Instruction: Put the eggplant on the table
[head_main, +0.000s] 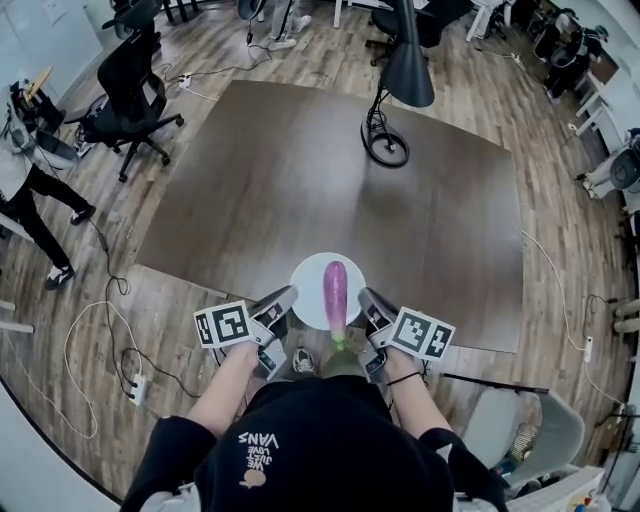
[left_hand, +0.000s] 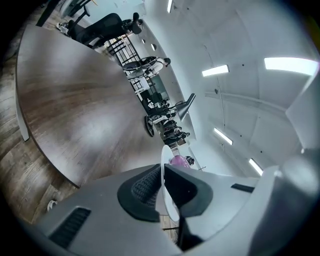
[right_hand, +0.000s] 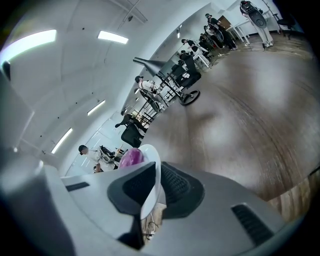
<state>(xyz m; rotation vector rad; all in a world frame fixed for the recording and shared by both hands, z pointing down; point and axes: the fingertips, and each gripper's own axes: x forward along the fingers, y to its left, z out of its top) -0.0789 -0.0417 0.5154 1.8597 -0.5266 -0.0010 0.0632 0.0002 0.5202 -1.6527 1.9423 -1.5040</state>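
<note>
step: bringing plate (head_main: 308, 283) with eggplant (head_main: 335, 290) to table (head_main: 300, 170) | jaws: my left gripper (head_main: 285, 298) and right gripper (head_main: 367, 298) each pinch its rim | care: hold it level, lower both sides evenly

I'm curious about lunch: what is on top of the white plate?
A purple eggplant lies on the white plate, stem end toward the person. It covers the plate's middle, so nothing underneath it shows.

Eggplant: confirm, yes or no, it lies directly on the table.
No, the eggplant lies on a white plate clamped by the left gripper and right gripper.
</note>
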